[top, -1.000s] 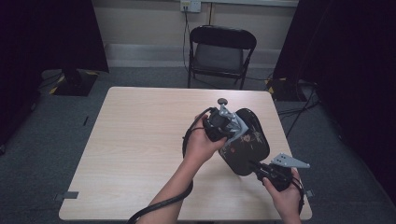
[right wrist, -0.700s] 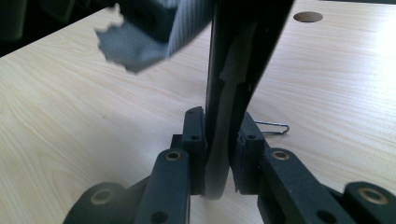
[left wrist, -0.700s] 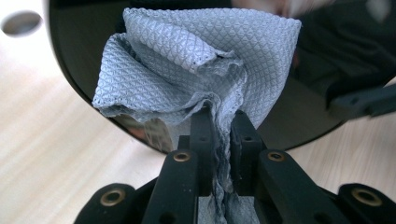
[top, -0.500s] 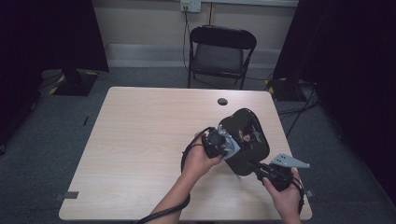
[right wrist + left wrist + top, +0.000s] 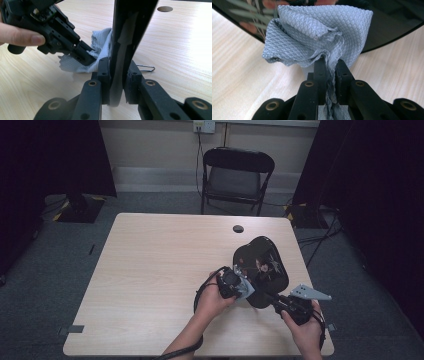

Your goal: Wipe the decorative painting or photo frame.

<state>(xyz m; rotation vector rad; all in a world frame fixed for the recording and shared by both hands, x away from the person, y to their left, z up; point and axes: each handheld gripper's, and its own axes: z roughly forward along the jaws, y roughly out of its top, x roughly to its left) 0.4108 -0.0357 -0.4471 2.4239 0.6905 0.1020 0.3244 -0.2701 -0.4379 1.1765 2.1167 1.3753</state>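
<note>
Left tool (image 5: pixel 329 66) clamping grey cloth (image 5: pixel 317 35) against black mirror (image 5: pixel 261 270), right tool (image 5: pixel 117 67) gripping its edge

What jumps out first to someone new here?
The glossy black board, propped on edge at the table's right side, clamped at its near rim by the right gripper. Against its left face, the left gripper pinches a bunched grey cloth.

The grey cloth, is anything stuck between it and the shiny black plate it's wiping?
Nothing visible. The left gripper pinches the grey cloth in its jaws, and the cloth lies right against the black plate, which the right gripper holds by its edge. A small wire clip lies on the table, off to the side.
</note>
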